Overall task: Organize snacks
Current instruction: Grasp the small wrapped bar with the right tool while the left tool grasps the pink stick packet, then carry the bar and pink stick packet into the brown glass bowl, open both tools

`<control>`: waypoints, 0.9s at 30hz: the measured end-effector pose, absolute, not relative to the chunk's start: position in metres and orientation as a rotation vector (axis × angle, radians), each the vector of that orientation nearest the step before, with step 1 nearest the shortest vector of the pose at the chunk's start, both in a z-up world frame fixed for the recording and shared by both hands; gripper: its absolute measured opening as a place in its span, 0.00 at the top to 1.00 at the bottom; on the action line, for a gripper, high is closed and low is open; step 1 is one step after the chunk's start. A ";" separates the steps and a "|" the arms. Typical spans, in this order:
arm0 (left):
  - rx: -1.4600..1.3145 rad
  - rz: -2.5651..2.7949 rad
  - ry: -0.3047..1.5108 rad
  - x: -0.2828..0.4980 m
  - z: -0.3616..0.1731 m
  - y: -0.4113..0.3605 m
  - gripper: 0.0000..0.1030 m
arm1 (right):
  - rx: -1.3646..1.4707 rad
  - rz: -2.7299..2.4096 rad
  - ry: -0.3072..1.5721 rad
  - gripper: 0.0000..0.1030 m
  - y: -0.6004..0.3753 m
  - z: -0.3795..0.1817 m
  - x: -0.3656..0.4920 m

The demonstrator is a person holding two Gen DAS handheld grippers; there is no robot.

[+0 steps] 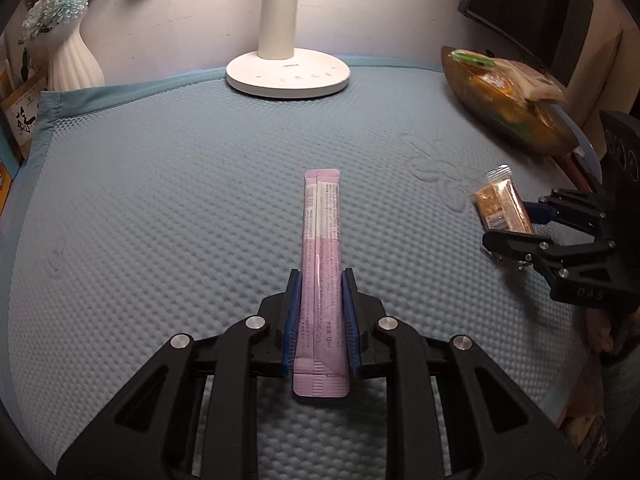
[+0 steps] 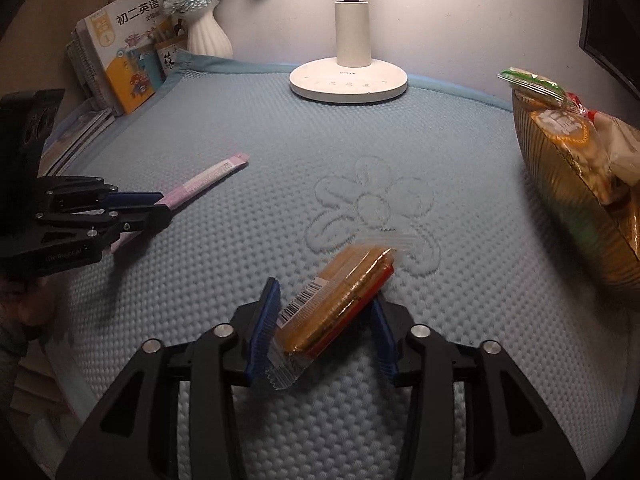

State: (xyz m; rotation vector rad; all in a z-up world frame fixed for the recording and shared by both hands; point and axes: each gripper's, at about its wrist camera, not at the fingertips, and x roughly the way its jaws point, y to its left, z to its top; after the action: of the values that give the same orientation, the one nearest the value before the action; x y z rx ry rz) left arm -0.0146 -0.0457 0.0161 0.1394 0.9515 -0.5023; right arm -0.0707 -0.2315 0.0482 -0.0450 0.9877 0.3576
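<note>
The long stick sachet [image 1: 322, 264] lies flat on the quilted mat [image 1: 160, 200], pointing away toward the far edge, its near end between the fingers of the left gripper [image 1: 321, 320]. Straight beyond it, at the far edge of the mat, stands the lamp base [image 1: 287, 74]. Far left, off the mat, sits the vase [image 1: 74, 60], with books [image 2: 120, 60] beside it against the wall. Over to the right, the wrapped snack bar [image 2: 340, 296] lies tilted between the fingers of the right gripper [image 2: 324, 320], on the mat's embossed flower [image 2: 374, 216]. Further right, near the mat's edge, the bowl [image 2: 576, 216] has snack packets [image 2: 568, 120] piled in it.
</note>
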 end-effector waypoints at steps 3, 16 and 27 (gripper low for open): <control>0.163 -0.489 0.941 -0.026 0.016 -0.051 0.81 | -0.001 0.337 0.999 0.34 -0.237 0.049 -0.081; 0.149 -0.415 0.927 -0.012 0.012 -0.074 0.72 | 0.121 0.033 1.050 0.26 -0.231 0.048 -0.091; 0.237 -0.387 0.882 -0.022 0.013 -0.086 0.82 | 0.060 -0.063 1.005 0.66 -0.225 0.050 -0.092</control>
State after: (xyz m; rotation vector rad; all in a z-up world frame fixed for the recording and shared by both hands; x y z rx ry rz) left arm -0.0221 -0.0862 0.0130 0.2370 0.8820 -0.3873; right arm -0.0922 -0.2248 0.0500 0.0602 1.0045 -0.0627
